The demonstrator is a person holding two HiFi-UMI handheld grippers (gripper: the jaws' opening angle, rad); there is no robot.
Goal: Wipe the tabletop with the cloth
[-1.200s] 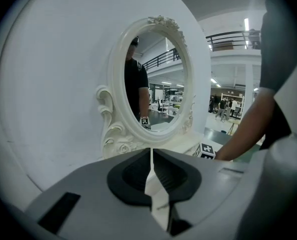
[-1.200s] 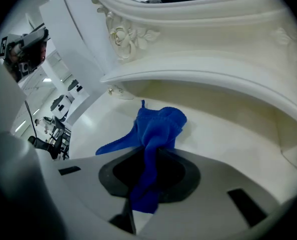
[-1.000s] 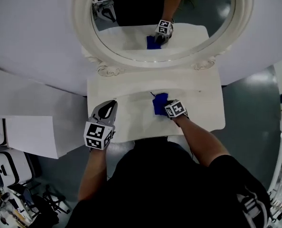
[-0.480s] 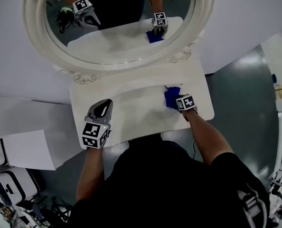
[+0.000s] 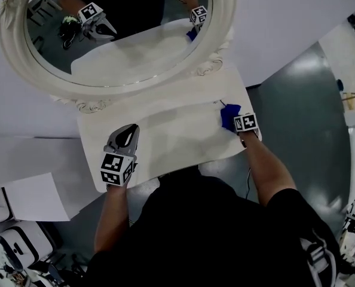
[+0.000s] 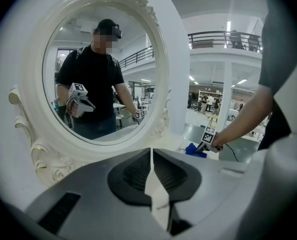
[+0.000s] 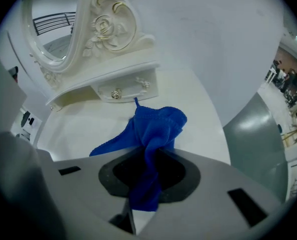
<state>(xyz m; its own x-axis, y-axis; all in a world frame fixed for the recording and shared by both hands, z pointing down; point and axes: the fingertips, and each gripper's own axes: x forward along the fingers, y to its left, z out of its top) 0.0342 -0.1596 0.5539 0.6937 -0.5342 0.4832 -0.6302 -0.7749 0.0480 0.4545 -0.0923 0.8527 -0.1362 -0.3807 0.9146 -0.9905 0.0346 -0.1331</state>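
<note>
A blue cloth (image 5: pixel 229 116) lies bunched on the white tabletop (image 5: pixel 171 133) near its right end. My right gripper (image 5: pixel 235 119) is shut on it, and in the right gripper view the blue cloth (image 7: pixel 153 134) hangs pinched between the jaws and rests on the tabletop (image 7: pixel 88 129). My left gripper (image 5: pixel 126 136) hovers over the tabletop's left part, shut, with nothing in it. In the left gripper view its jaws (image 6: pixel 151 154) meet and the cloth (image 6: pixel 195 149) shows far to the right.
A large oval mirror (image 5: pixel 112 34) in an ornate white frame stands at the back of the table and reflects both grippers. A small drawer with a knob (image 7: pixel 117 93) sits under the frame. Grey floor (image 5: pixel 297 118) lies right of the table edge.
My right gripper has dragged the blue cloth rightward across the tabletop, from near the middle to the right end. The left gripper stays over the left part. The head view has swung.
</note>
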